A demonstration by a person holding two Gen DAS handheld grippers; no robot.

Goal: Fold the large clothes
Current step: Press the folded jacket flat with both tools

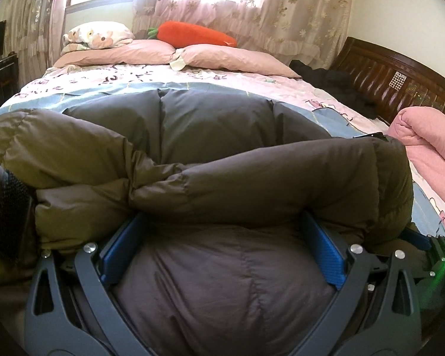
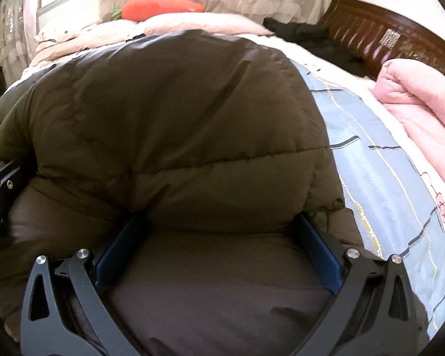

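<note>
Left wrist view: we see the left gripper (image 1: 221,249) with its jaws spread wide, blue pads (image 1: 323,255) on either side of a bulge of the puffer jacket (image 1: 210,124). The fingertips are buried under a padded roll of the jacket, so we cannot tell whether they pinch any fabric. The jacket, dark olive-brown, lies on the bed sheet (image 1: 109,89) and fills most of the frame. Beyond the jacket we note a carrot plush (image 1: 192,34) on the pillows (image 1: 222,56); beyond the jacket and to its right, a dark garment (image 1: 338,86) by the headboard (image 1: 379,74), details unclear. A pink quilt (image 1: 427,136) is cut off right of the jacket.

Right wrist view: the right gripper (image 2: 219,246) is likewise wide, tips hidden beneath the jacket (image 2: 169,112). This frame is blurred. Left of the jacket, a dark object at the edge is hard to identify.
</note>
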